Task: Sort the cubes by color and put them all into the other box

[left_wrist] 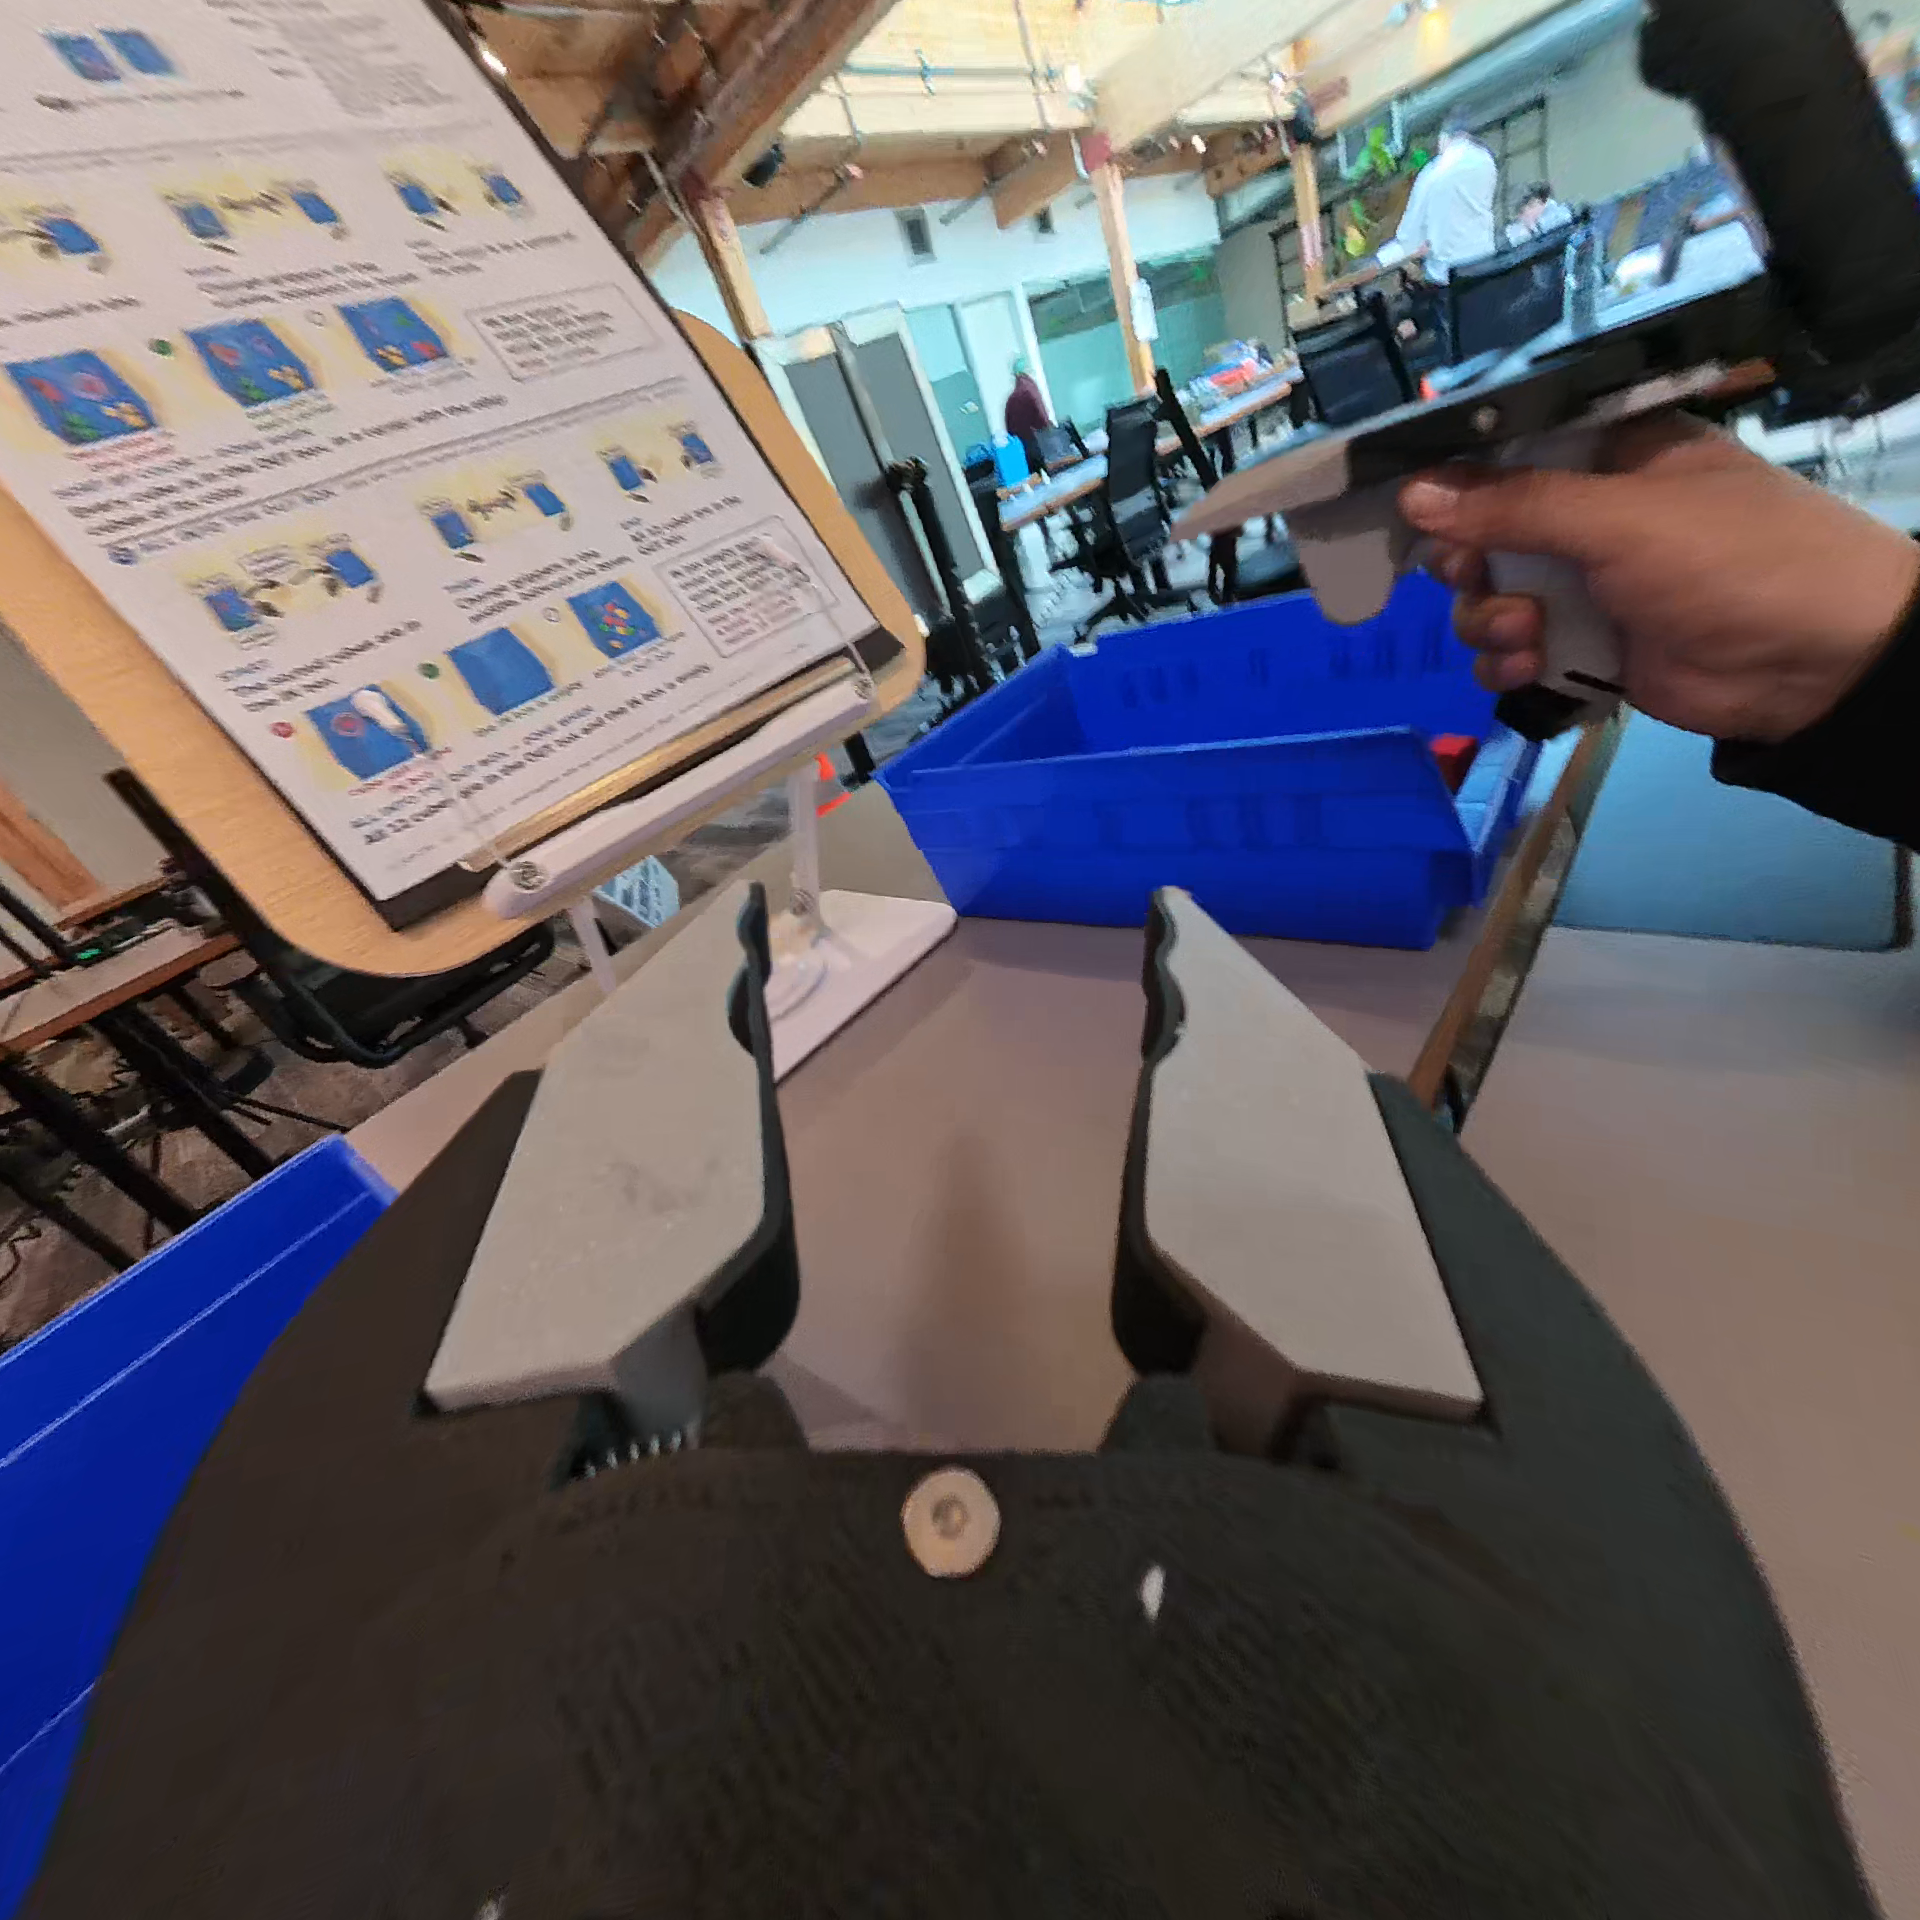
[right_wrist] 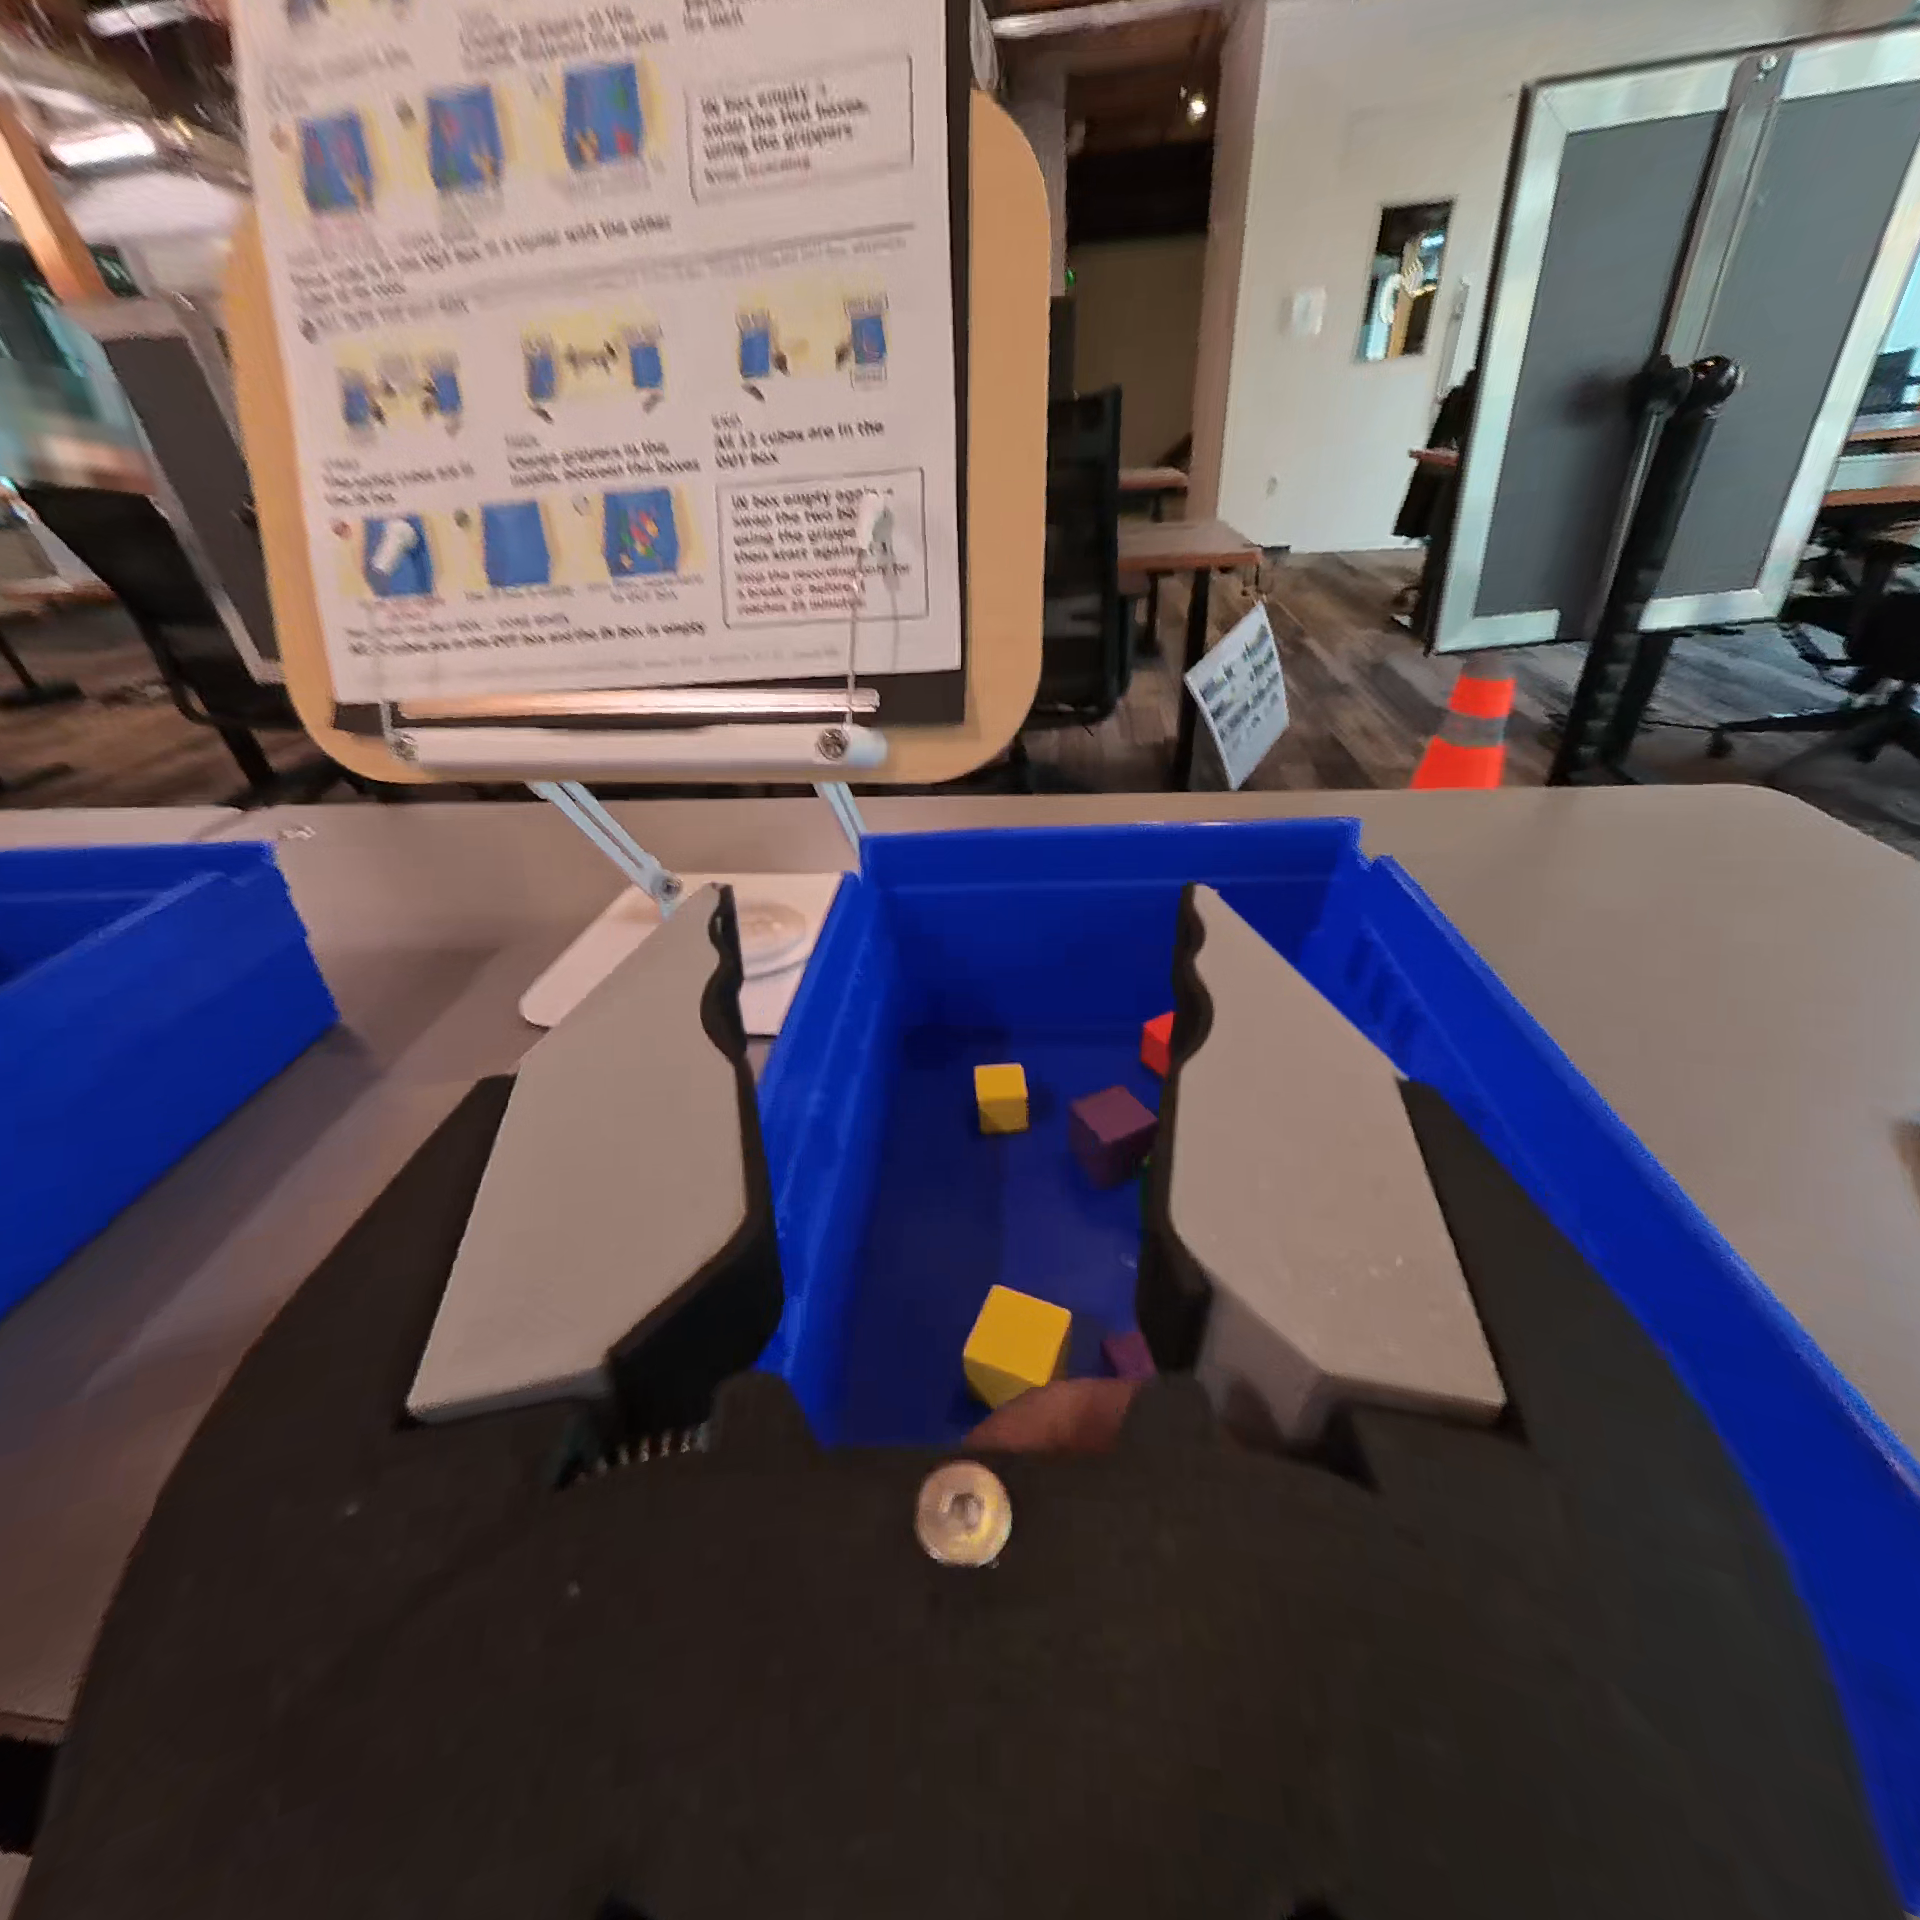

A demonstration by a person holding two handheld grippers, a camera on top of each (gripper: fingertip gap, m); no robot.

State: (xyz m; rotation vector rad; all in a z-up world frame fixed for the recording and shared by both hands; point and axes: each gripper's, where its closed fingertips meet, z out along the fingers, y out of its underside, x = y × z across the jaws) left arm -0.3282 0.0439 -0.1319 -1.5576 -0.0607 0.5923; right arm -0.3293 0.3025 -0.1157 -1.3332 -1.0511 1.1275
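Right gripper (right_wrist: pixel 956 1039): jaws spread wide, nothing between them, hanging over the near end of the right-hand blue box (right_wrist: pixel 1558 1174)
Cubes in that box: near yellow cube (right_wrist: pixel 1016 1343) closest to the camera, far yellow cube (right_wrist: pixel 1002 1096) further in, large purple cube (right_wrist: pixel 1112 1135) beside it, red cube (right_wrist: pixel 1156 1042) half hidden behind the right finger, small purple cube (right_wrist: pixel 1127 1354) low down
Left gripper (left_wrist: pixel 956 966): also wide open and empty, held above bare grey table (left_wrist: pixel 1039 1091), between the boxes
Other box (right_wrist: pixel 156 987): off to the left, interior not visible from here
Risk, wrong pick: cubes sit close; a finger could nudge a neighbour or trap two colours at once
Risk, box wall: left finger hangs right at the rim and may catch it going down
Risk, blur: both views are smeared, so aim is uncertain
Risk, stand: instruction board (right_wrist: pixel 644 416) stands just behind the boxes; a high swing could clip it
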